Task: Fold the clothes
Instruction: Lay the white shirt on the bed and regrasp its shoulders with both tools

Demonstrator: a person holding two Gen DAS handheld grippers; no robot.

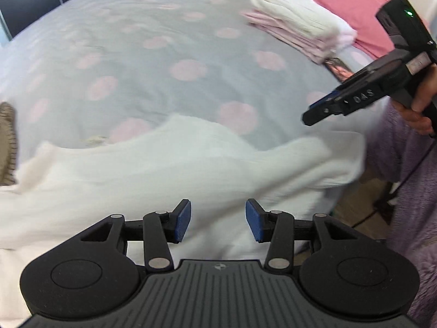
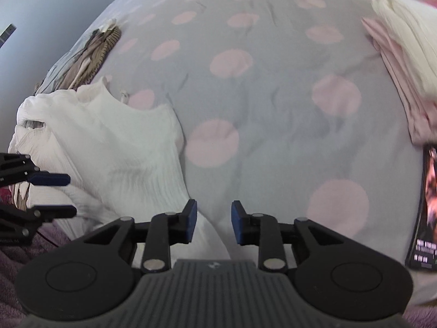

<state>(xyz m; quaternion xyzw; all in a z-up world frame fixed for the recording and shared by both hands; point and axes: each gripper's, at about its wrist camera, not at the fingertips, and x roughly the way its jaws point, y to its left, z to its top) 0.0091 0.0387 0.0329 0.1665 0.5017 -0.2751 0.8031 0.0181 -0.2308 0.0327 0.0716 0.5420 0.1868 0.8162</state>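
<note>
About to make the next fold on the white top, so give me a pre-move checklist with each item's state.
1. Left gripper open, nothing between the pads: ok.
2. Right gripper open, empty: ok.
3. White top lying flat: not ok, rumpled near the collar.
4. Bedspread free beside the top: ok.
5. Folded stack apart from the top: ok.
6. Striped garment touching the top: cannot tell.

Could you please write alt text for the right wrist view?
A white top lies crumpled at the near left of a grey bedspread with pink dots, under the open right hand-held gripper. The left hand-held gripper, also open, reaches in from the left; folded clothes sit far right.
</note>
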